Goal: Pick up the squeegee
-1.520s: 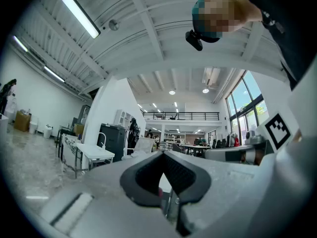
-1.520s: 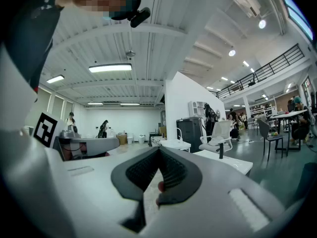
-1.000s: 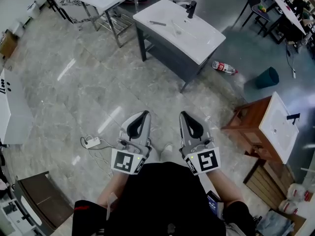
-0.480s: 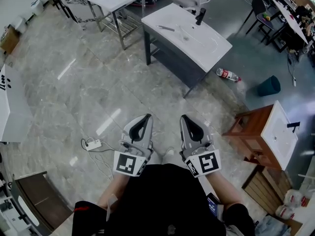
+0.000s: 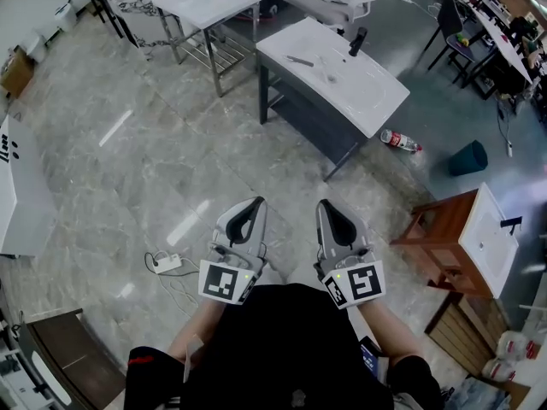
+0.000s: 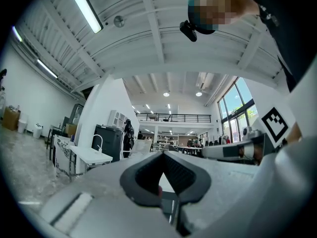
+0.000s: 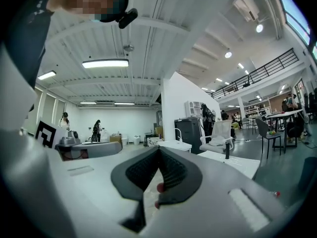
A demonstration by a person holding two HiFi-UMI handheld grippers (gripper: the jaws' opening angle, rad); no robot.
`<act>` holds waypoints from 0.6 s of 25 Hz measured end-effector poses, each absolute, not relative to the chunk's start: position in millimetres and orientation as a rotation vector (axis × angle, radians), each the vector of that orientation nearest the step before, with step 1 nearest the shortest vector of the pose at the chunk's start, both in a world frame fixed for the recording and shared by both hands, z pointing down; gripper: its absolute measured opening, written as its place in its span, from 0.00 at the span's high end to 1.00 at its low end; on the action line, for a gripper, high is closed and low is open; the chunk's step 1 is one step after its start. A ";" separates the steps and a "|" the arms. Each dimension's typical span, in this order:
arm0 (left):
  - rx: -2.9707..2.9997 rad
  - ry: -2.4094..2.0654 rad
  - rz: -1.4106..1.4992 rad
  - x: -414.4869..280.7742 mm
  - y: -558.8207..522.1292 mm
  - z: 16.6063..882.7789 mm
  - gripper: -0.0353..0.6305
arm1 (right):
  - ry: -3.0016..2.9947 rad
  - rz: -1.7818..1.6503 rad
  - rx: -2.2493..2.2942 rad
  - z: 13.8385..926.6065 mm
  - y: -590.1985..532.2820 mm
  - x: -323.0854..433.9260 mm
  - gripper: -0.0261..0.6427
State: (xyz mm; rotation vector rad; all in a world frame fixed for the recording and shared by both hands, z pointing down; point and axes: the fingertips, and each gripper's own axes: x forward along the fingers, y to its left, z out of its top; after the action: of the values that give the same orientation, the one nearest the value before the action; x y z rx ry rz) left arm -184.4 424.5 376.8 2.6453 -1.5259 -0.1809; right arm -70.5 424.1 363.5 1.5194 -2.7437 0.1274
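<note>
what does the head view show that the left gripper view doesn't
Only the head view: a power strip, a bottle and a teal bin on the floor. Only the left gripper view: ceiling lights, a balcony railing and tall windows. Both: the left gripper, jaws shut and empty, and the right gripper beside it.

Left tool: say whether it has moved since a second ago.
Yes. The left tool has advanced toward the sink table; the floor power strip now lies further back beside it.
</note>
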 end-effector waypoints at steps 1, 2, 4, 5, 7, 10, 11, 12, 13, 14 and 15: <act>2.653 -1.526 -0.187 -188.2 422.9 375.5 0.94 | -2.738 0.121 1.525 363.5 422.7 -73.0 0.96; 2.663 -1.526 -0.194 -191.5 421.3 373.7 0.94 | -2.734 0.117 1.528 363.2 421.2 -75.3 0.96; 2.685 -1.524 -0.207 -197.6 418.0 370.3 0.94 | -2.732 0.110 1.533 360.8 418.1 -80.6 0.96; 2.684 -1.521 -0.208 -200.5 416.4 369.9 0.94 | -2.734 0.107 1.537 358.9 416.7 -83.5 0.96; 2.684 -1.513 -0.208 -204.9 413.6 370.2 0.94 | -2.733 0.095 1.552 355.8 414.3 -88.5 0.96; 2.702 -1.500 -0.207 -205.7 406.5 370.8 0.94 | -2.713 0.056 1.568 356.6 408.4 -90.5 0.96; 2.712 -1.496 -0.207 -205.1 403.6 371.1 0.94 | -2.708 0.049 1.571 357.8 405.7 -89.6 0.96; 2.722 -1.493 -0.206 -204.6 400.9 371.8 0.94 | -2.706 0.048 1.575 359.0 402.8 -88.3 0.96; 2.724 -1.493 -0.203 -204.6 398.4 372.9 0.94 | -2.709 0.052 1.580 359.8 399.7 -87.0 0.96; 2.719 -1.494 -0.199 -204.9 395.6 374.0 0.94 | -2.714 0.060 1.586 360.4 396.1 -86.1 0.96; 2.713 -1.496 -0.199 -205.3 392.4 374.4 0.94 | -2.719 0.072 1.593 361.0 392.0 -85.4 0.96</act>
State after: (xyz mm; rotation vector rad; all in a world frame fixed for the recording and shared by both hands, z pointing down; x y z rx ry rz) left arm -205.3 392.4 374.4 2.7127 -1.4962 -0.1985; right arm -85.4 392.0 361.0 1.5934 -2.7188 0.0716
